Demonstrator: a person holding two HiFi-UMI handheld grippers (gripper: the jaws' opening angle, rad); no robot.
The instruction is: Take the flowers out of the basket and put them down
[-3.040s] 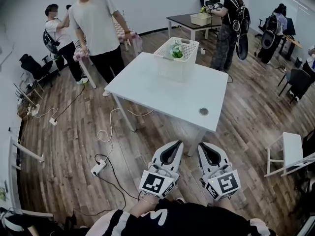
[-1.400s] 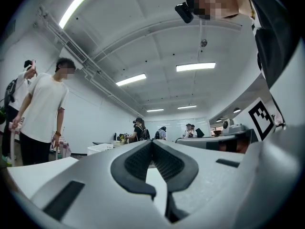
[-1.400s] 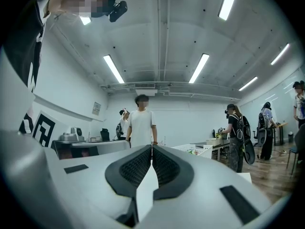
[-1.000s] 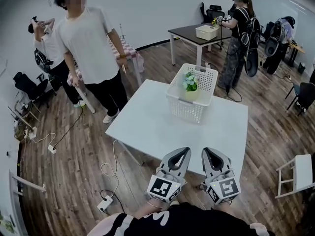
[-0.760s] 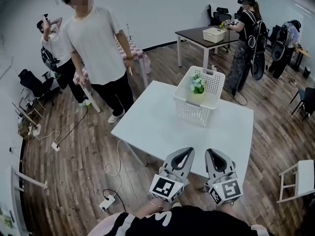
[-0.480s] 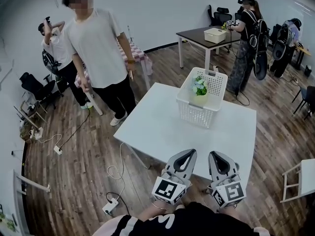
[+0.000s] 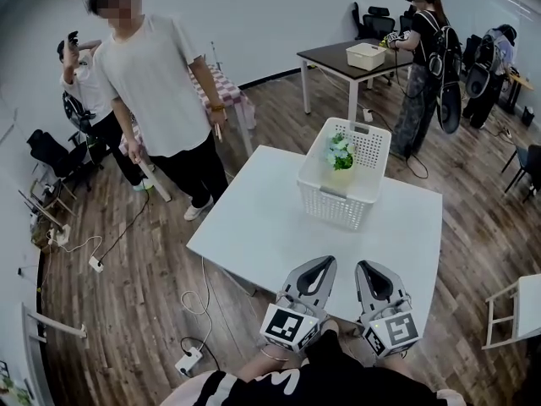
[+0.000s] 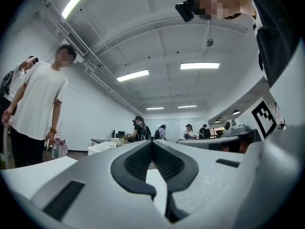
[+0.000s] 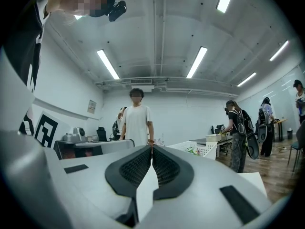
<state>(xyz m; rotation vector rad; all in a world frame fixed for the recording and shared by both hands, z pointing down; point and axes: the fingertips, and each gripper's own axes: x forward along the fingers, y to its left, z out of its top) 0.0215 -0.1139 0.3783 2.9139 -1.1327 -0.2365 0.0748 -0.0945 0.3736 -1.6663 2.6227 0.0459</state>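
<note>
Both claws clenched and empty at the near edge of the white worktop point(image 7: 254, 231): your left claw point(image 7: 319, 263) and right claw point(image 7: 370, 266) are held level side by side, each with its jaws pressed tip to tip and nothing between them. The flowers point(image 7: 341, 151) stand upright at the far end of the white mesh basket point(image 7: 336, 207), in what looks like a pale pot. The basket sits toward the worktop's far side, well apart from both claws.

The first risk is arriving with the jaws closed. A clenched claw pushed in among the stems would likely knock the flowers over inside the basket rather than take them, so release the jaws before you reach the rim.

The basket looks light and nothing holds it down. If the pot catches on the mesh wall as it rises, the basket could lift with it or skid toward the far edge. Your free claw braced on the rim would probably prevent that.

A pinch high on the blooms may crush them or let the pot swing, so a grasp low on the stems or on the pot seems safer.

Mind the cable point(image 7: 201, 294) looping across the floor by the worktop's near leg, and the bystander in the white shirt point(image 7: 156, 83) just beyond the left corner.
</note>
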